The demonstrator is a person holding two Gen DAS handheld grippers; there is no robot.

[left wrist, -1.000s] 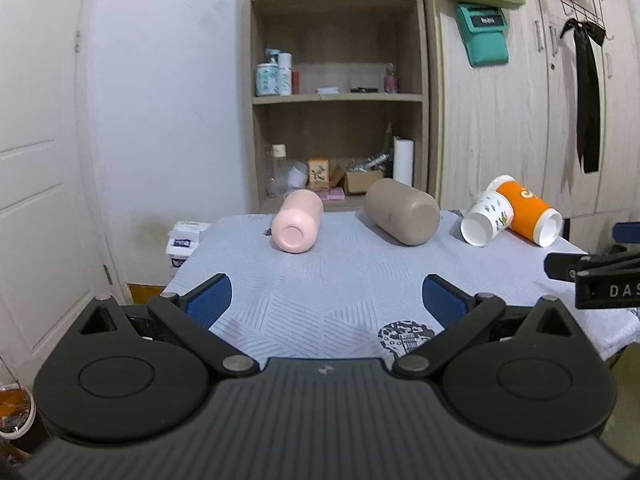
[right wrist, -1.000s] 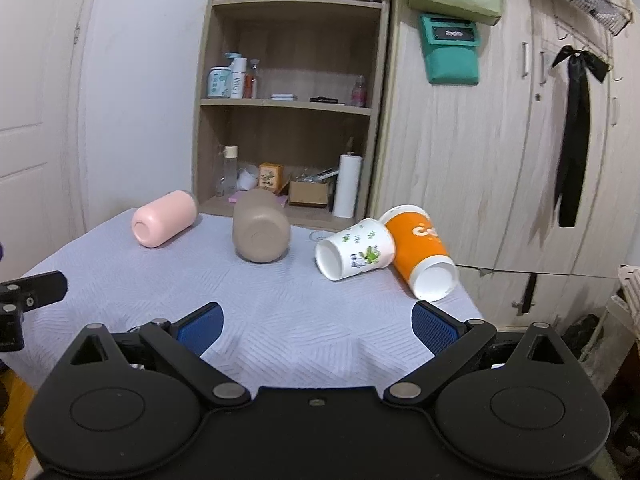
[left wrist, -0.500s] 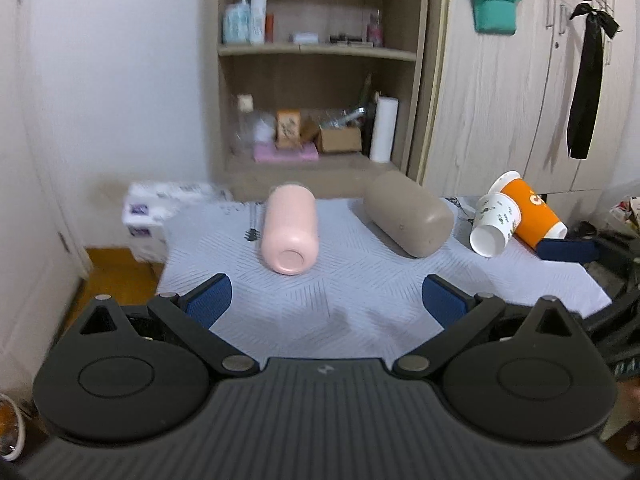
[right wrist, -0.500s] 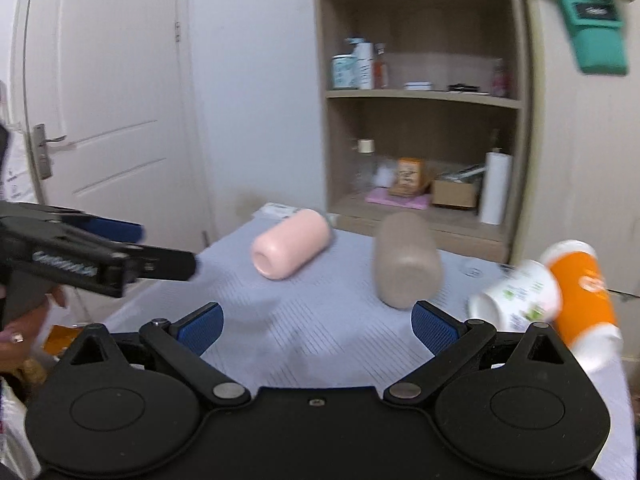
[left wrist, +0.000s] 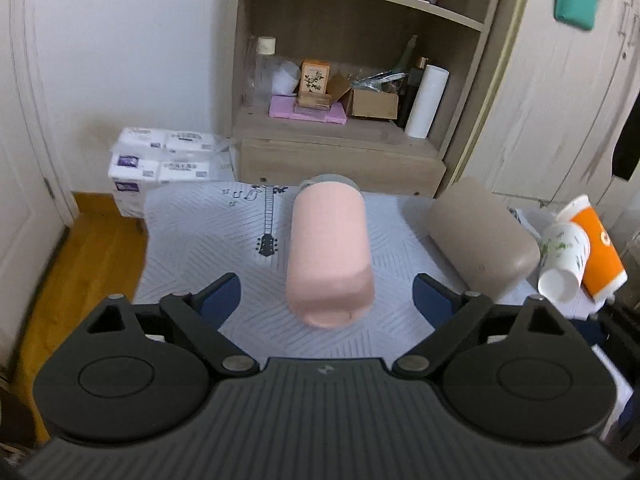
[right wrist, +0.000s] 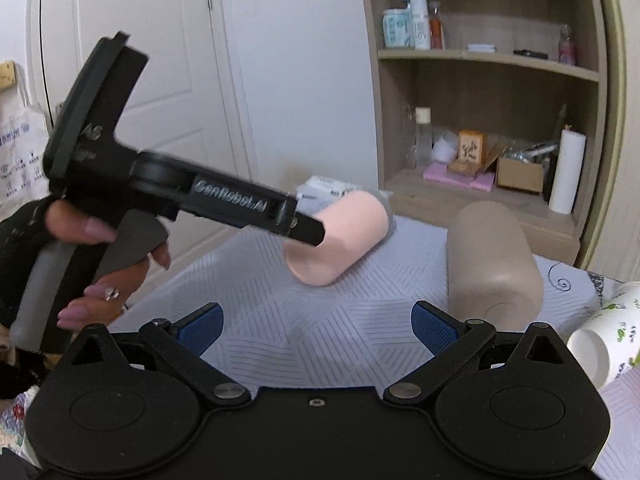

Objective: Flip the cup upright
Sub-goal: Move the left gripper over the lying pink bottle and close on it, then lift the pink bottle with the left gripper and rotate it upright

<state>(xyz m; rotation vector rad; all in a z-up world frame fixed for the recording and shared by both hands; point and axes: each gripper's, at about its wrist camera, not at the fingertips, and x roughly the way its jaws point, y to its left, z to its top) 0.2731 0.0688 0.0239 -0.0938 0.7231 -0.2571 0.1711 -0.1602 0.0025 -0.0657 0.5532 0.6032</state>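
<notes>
Left gripper (left wrist: 326,294) gapes wide around the toppled pink cup (left wrist: 329,254) at twelve o'clock, right gripper (right wrist: 316,322) spread and empty.

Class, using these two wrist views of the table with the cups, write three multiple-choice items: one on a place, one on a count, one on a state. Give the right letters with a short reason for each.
1. Where does the pink cup lie relative to the left gripper?
A. Straight ahead, in line with the gap between its jaws
B. On the shelf
C. On the floor

2. How many cups lie on the table in the left wrist view?
A. Two
B. Four
C. Six

3. What state is the tan cup in?
A. Upright
B. On its side
C. Stacked inside another cup

Answers:
1 A: the pink cup sits centred ahead of the open jaws.
2 B: pink, tan, the white patterned cup and the orange cup.
3 B: its long body rests along the cloth.
</notes>
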